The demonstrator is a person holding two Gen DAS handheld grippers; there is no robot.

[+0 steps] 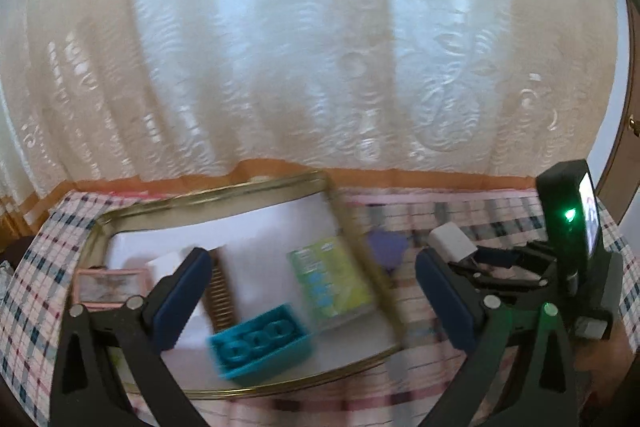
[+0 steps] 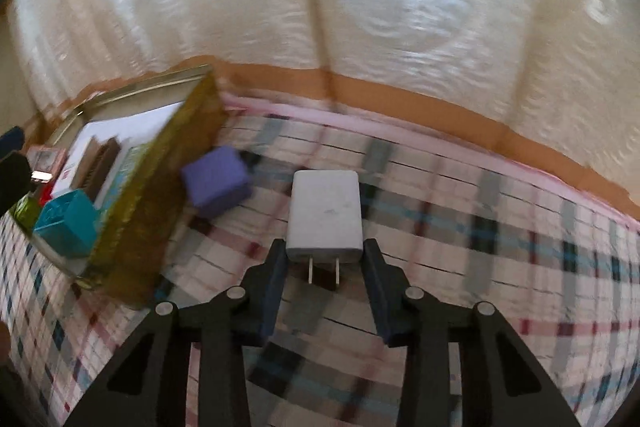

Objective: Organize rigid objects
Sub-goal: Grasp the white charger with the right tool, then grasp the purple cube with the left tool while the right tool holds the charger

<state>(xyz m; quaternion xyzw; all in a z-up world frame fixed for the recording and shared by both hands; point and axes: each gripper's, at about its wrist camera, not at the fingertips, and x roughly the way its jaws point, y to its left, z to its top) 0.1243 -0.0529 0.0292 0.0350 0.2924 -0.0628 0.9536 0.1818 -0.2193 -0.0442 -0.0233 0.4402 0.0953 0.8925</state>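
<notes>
Right wrist view: right gripper (image 2: 325,259) fingers clenched on the white charger (image 2: 325,213) w/ prongs toward cam, lifted clear for the gold tin (image 1: 208,199). Left gripper (image 1: 312,291) spread wide, empty, over tin.

White charger (image 2: 325,214), purple block (image 2: 216,187) and gold tin (image 2: 160,195) on a pink, blue and white plaid cloth (image 2: 480,247); teal brick (image 1: 260,345) inside the tin; cream patterned curtain (image 1: 320,47) behind
</notes>
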